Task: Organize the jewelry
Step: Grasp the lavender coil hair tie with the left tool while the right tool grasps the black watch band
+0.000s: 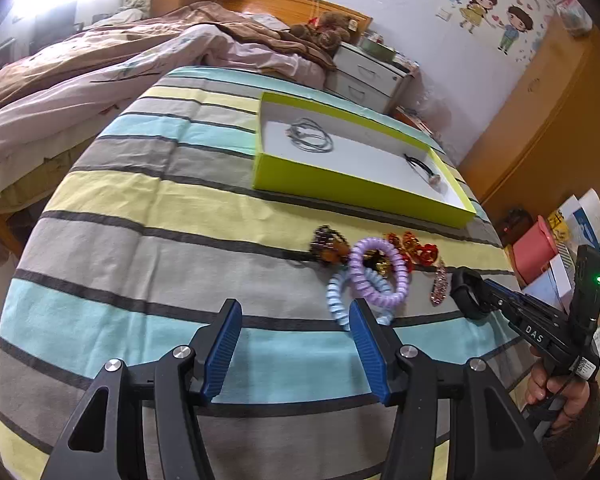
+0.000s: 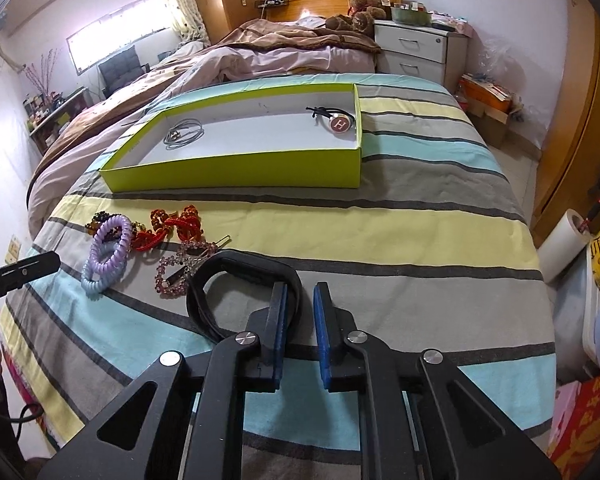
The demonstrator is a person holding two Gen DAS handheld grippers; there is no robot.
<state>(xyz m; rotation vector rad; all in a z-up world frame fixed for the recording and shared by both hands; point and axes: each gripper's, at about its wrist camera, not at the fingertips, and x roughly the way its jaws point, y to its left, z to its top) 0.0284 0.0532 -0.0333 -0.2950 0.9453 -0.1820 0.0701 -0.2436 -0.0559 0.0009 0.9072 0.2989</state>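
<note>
A lime-green box (image 1: 340, 190) (image 2: 236, 172) lies on the striped bedcover, holding a grey cord necklace (image 1: 311, 140) (image 2: 183, 133) and a black hair tie with a round "H" charm (image 2: 338, 122) (image 1: 424, 168). In front of it lie a purple coil tie (image 1: 378, 274) (image 2: 110, 246), a light-blue coil tie (image 1: 338, 300) (image 2: 94, 280), red bead pieces (image 1: 414, 248) (image 2: 172, 226), a dark bead bracelet (image 1: 328, 244) and a pink rhinestone clip (image 1: 439, 286) (image 2: 180, 268). My right gripper (image 2: 300, 300) (image 1: 470, 294) is nearly closed, with a black band (image 2: 240, 284) hooked around its left finger. My left gripper (image 1: 296, 320) is open and empty, just short of the coil ties.
A rumpled bed with brown and pink covers (image 2: 260, 48) lies behind the striped surface. A white drawer unit (image 2: 416, 50) stands at the back right. An orange wardrobe (image 1: 540, 120), boxes and a paper roll (image 2: 562, 246) line the right side.
</note>
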